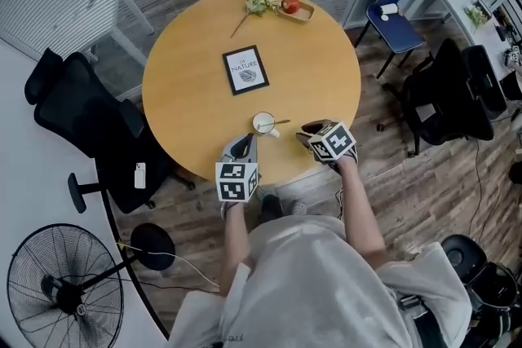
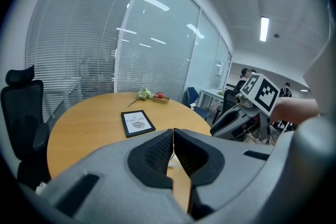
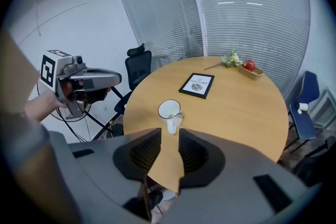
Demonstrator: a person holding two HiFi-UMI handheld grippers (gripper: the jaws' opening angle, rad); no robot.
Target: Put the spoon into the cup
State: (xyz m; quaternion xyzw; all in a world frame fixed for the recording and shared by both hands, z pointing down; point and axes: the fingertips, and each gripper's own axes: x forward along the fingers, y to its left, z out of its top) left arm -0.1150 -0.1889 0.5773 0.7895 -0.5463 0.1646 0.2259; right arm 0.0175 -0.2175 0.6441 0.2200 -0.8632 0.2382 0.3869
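Round office table [image 1: 188, 94]: the cup [image 1: 263, 123] stands near its front edge, with the spoon [image 1: 281, 123] already inside and its handle over the rim. The right tongs [image 3: 169, 136] gape wide and empty. The left tongs [image 2: 172, 134] are closed on nothing. Probably best to draw both away gently, clear of the cup.

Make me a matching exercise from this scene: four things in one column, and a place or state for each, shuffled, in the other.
1 cup
2 framed card
3 red fruit
4 right gripper

A in a tray at the table's far edge
B open, nothing between its jaws
C holds the spoon, near edge
D middle of the table

Pairs: 1-C, 2-D, 3-A, 4-B
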